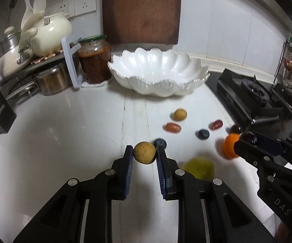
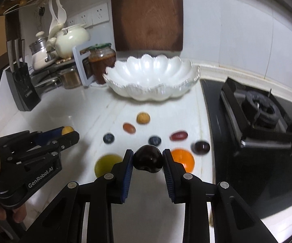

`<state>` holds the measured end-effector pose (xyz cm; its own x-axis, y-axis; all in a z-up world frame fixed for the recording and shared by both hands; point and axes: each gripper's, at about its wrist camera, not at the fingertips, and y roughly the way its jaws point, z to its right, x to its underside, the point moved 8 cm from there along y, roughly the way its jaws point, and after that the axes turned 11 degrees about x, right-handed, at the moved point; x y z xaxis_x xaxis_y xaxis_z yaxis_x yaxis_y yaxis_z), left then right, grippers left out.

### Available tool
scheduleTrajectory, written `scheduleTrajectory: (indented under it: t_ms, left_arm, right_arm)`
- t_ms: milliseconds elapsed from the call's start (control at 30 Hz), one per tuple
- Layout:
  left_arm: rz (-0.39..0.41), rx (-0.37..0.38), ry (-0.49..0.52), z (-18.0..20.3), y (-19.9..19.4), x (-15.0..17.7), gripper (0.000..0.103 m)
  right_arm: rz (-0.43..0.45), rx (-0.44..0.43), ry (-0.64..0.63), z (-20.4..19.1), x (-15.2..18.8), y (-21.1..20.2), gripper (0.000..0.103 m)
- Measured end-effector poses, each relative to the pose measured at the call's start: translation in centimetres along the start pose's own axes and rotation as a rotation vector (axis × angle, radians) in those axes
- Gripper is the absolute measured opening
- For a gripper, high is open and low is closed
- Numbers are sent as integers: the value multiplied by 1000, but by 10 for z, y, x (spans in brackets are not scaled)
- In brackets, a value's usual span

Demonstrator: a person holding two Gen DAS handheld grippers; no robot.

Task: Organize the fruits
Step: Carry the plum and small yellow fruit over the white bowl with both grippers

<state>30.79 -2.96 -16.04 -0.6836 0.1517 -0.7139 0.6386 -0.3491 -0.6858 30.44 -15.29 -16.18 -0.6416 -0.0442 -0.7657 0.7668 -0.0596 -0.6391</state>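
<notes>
A small tan, speckled round fruit (image 1: 144,152) is gripped between the blue pads of the left claw (image 1: 144,154) and is held clear above the white tabletop (image 1: 75,121). A dark, glossy plum-like fruit (image 2: 148,158) is clamped in the right claw (image 2: 148,160), also raised off the surface. On the tabletop below, other fruits are scattered: an orange one (image 2: 183,160), a yellow-green one (image 2: 106,165), two blueberries (image 2: 108,138), two reddish oval ones (image 2: 129,128), a second tan one (image 2: 143,118) and a dark round one (image 2: 201,147). Beyond them a white scalloped bowl (image 1: 160,81) is seen, with nothing visible inside it. Behind the bowl a wooden cutting board (image 1: 142,10) is leaned against the tiled wall, a jar (image 1: 95,60) is stood to its left, and a black gas stove (image 2: 257,117) is set to the right.
</notes>
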Motion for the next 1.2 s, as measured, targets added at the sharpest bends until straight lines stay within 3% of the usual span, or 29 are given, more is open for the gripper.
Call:
scheduleTrajectory:
  t_ms: [833, 1200]
  left_arm:
    - [156, -14, 2, -22, -3, -95, 23]
    - [194, -89, 29, -13, 10, -137, 23]
  right_arm:
    - [148, -40, -22, -19, -96, 21, 31]
    - [192, -4, -71, 2, -141, 41, 31]
